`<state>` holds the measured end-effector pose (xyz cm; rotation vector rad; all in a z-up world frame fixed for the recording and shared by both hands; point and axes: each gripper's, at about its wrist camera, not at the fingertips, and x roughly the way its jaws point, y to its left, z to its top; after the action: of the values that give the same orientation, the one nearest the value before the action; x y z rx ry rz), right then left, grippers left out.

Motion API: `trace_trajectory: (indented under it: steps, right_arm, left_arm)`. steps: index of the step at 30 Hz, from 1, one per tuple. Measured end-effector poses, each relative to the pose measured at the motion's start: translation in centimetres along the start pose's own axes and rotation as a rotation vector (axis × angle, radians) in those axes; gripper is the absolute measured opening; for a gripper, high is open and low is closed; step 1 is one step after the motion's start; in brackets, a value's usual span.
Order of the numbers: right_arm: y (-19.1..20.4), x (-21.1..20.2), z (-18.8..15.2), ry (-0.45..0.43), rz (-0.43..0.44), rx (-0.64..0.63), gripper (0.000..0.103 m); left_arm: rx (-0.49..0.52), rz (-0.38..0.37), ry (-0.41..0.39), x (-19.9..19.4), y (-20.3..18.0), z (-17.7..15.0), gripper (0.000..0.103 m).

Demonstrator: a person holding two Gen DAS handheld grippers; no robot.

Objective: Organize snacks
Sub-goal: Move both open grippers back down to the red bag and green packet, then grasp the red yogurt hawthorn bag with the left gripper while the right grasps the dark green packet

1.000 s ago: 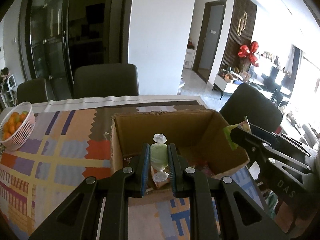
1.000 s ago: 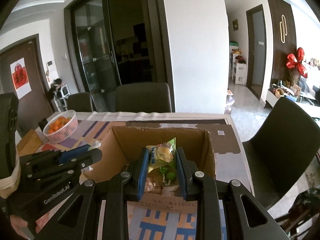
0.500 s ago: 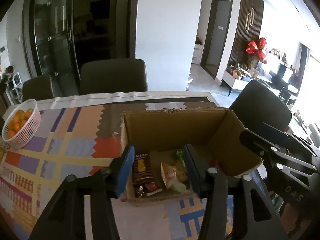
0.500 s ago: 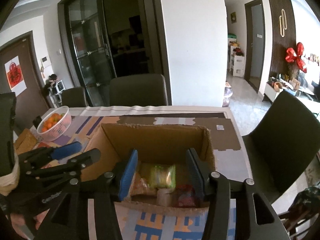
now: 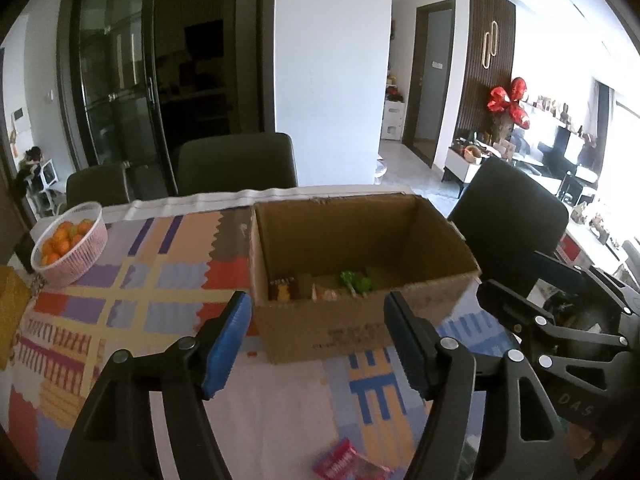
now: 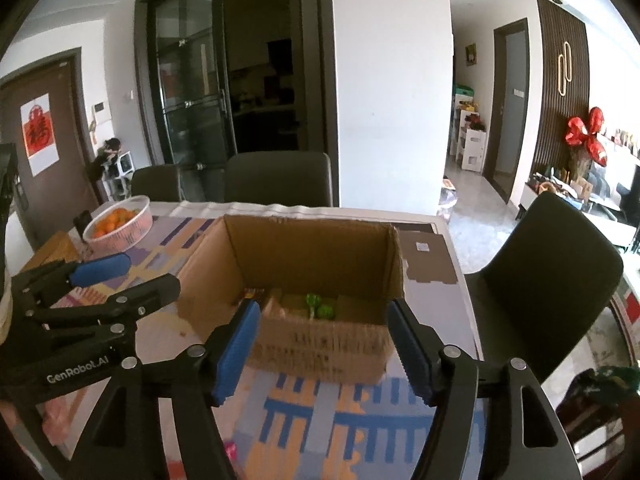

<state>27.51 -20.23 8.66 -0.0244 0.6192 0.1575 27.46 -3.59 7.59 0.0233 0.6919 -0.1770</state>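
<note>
Table (image 5: 132, 280) w/ patchwork cloth carries everything. Cardboard box (image 5: 360, 320) sits open-topped toward the far right part of the table, its near wall facing both grippers. White basket of oranges (image 5: 70, 248) at the far left edge, well apart from box.

Inside the box, along its near wall: several snacks already dropped in, incl a dark packet (image 5: 284, 290) at left & a green pack (image 5: 354, 280) mid-floor.

Left gripper (image 5: 318, 334) spread wide, nothing between the pads, hangs just short of the box's near wall. Right gripper (image 6: 322, 340) same: spread wide, holding nothing, also facing the near wall.

Key relation: next loose snack looks to be the pink/red packet (image 5: 346, 462) at the table's near edge, below & behind the left gripper's tips, i.e. opposite way from the box. Long axis seems to run roughly left-right, partly cut off so not sure. Left gripper prob nearer; right view shows only a pink blur low left
</note>
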Motion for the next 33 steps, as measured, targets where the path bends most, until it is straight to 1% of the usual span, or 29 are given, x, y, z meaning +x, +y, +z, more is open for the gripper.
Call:
trace_trajectory:
  steps: [5,7,14,21,26,29,33]
  right_arm:
    - [0.1,-2.2,-2.0,-0.002,-0.009,-0.024,0.071]
    - [0.1,-3.1,-3.1,0.001,-0.01,-0.023,0.071]
    - [0.4,-4.3,-6.8,0.042,-0.015,-0.024,0.071]
    - [0.8,-3.9,-10.0,0.114,-0.024,-0.035,0.071]
    - [0.3,-3.1,-12.2,0.178,-0.01,-0.007,0.071]
    - [0.0,-2.3,-13.5,0.219,-0.008,0.007,0.071]
    - [-0.6,-1.2,-15.2,0.275,-0.009,0.037,0.071]
  left_arm:
    - [-0.013,-0.005,0.009,-1.7,-0.7,-2.6,0.073]
    - [-0.02,-0.006,0.024,-1.9,-0.8,-3.7,0.075]
    - [-0.047,-0.019,0.132,-1.2,-1.2,-7.8,0.075]
    - [-0.06,-0.02,0.219,0.4,-1.5,-11.0,0.075]
    - [-0.059,-0.037,0.293,2.1,-2.0,-12.9,0.075]
    - [-0.048,-0.02,0.324,3.1,-2.3,-14.0,0.075]
    - [-0.057,-0.022,0.369,4.6,-2.7,-15.1,0.075]
